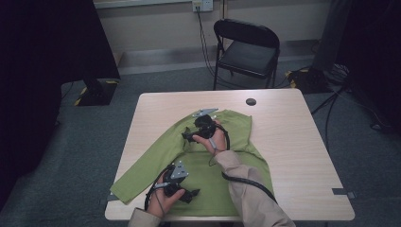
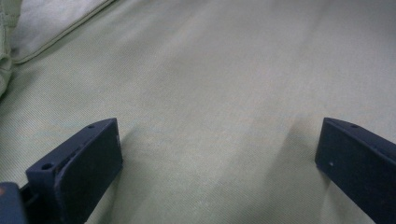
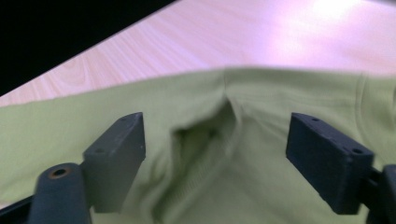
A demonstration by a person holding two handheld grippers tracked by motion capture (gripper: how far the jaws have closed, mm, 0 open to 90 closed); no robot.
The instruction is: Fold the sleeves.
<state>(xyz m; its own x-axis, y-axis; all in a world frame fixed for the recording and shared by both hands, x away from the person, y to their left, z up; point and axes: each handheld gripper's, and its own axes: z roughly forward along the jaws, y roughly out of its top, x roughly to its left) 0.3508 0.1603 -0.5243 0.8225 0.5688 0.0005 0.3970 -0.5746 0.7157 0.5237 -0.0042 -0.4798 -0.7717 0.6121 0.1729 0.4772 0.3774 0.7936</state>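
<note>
— Right gripper hovers with jaws apart over the green shirt spread mid-table; what next?

— Left gripper, parted too, rests on its near hem. I'd pinch the puckered fold squarely, taking both layers.

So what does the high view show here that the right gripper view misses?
High view alone: the black folding chair, the small dark disc on the table, the whole green shirt with one sleeve spread out, and both the left tongs and right tongs. Right gripper view alone: a raised fold in the cloth between its open jaws. Both: green shirt on the light wooden table.
</note>
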